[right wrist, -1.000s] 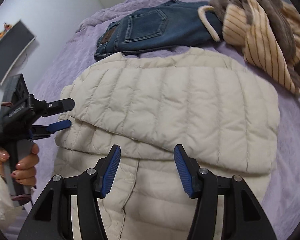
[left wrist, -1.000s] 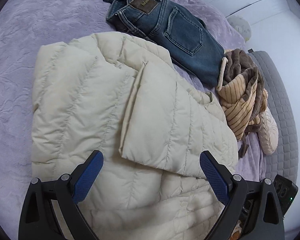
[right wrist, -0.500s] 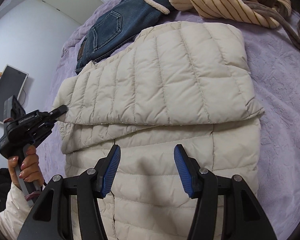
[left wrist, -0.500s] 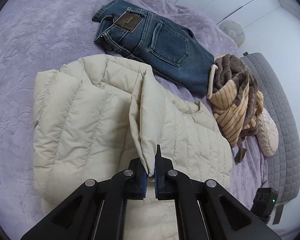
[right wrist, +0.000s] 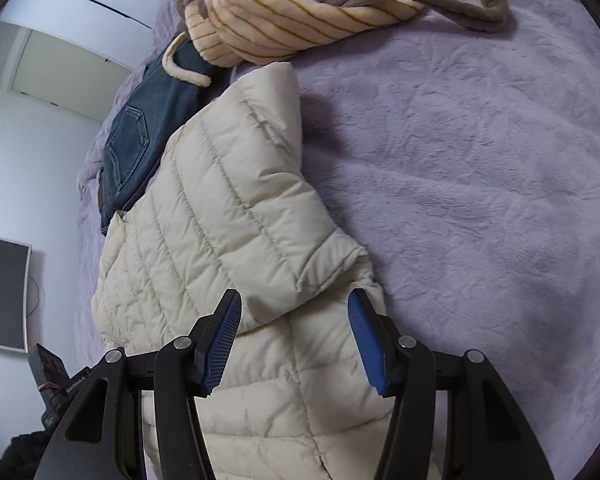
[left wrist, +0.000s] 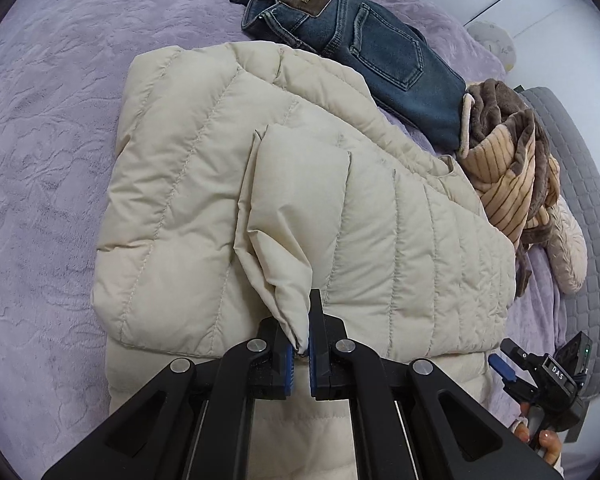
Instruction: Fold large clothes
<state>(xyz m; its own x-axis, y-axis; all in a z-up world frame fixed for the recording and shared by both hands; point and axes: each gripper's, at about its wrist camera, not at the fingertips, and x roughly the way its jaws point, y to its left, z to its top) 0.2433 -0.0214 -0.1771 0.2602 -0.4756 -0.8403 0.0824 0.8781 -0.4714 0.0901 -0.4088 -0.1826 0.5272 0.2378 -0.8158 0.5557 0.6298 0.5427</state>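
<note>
Now the left tool (left wrist: 300, 354) is clenched on a corner of the cream puffer jacket (left wrist: 204, 184), with a pinch of the folded flap caught between its blue pads, and the fabric rises in a small tent up to the jaws. The right tool (right wrist: 296, 350) is released, its jaws about half apart, and it hangs over the near right part of the same jacket; the pads stand on each side of the folded edge, but I cannot tell whether they touch the cloth. In the left wrist view this right tool shows at the lower right, held by a hand (left wrist: 540, 440). The jacket lies on a bed with a lilac plush cover (left wrist: 40, 160), its upper part folded over the lower one. Just behind the jacket lie folded blue jeans (left wrist: 380, 52), touching its far edge, and beside them a heap of brown and striped beige cloth (right wrist: 284, 12). To the right of the jacket the cover is bare and wide. A grey quilted pad (left wrist: 580, 208) borders the bed on one side. Beyond it stand white walls, and a dark screen (right wrist: 4, 292) hangs on one of them.
</note>
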